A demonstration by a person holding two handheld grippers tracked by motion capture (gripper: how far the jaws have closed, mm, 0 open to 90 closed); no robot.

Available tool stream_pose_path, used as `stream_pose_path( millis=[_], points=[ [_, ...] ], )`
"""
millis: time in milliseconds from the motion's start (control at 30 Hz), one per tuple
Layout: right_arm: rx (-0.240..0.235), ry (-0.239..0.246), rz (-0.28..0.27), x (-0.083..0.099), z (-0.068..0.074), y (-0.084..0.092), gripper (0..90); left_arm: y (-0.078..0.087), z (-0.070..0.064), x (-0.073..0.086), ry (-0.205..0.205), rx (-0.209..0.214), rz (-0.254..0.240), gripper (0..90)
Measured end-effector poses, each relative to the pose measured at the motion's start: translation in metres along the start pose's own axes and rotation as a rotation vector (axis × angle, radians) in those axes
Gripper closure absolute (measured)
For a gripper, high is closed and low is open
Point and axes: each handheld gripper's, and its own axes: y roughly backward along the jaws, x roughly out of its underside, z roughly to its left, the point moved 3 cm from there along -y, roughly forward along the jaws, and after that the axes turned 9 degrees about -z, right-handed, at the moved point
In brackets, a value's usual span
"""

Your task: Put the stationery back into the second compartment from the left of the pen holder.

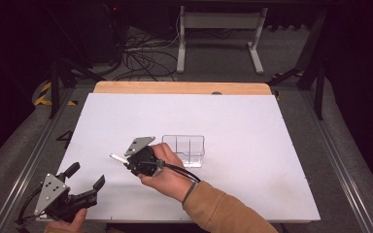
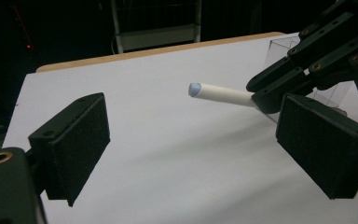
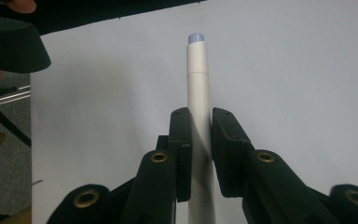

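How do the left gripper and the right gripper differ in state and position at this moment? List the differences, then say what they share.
The left gripper has its jaws wide apart with nothing between them; the right gripper is clamped on a white pen. The left gripper sits near the white table's front left corner; the right gripper is farther in, beside a clear box. Both are black, hand-held and carry a grey plate.

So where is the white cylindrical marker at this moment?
The white cylindrical marker is clamped in the right gripper, left of the clear plastic organizer, pointing toward the open left gripper.
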Motion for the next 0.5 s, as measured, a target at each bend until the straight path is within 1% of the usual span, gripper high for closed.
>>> stream_pose_path(
  millis=[200, 233, 367, 500],
  points=[
    [0.003, -0.001, -0.042, -0.005, -0.002, 0.011, 78.9, 0.0, -0.001, 0.0, 0.004, 0.001, -0.001, 10.6],
    [0.006, 0.003, -0.051, -0.005, -0.003, 0.014, 78.9, 0.0, 0.0, 0.0, -0.001, 0.003, 0.0, 10.6],
    [0.015, 0.011, -0.092, -0.007, -0.007, 0.023, 78.9, -0.001, 0.0, 0.0, -0.001, 0.003, -0.002, 10.6],
    [0.025, 0.008, -0.14, -0.009, -0.011, 0.034, 78.9, -0.001, -0.001, 0.0, -0.002, 0.004, 0.0, 10.6]
  ],
)
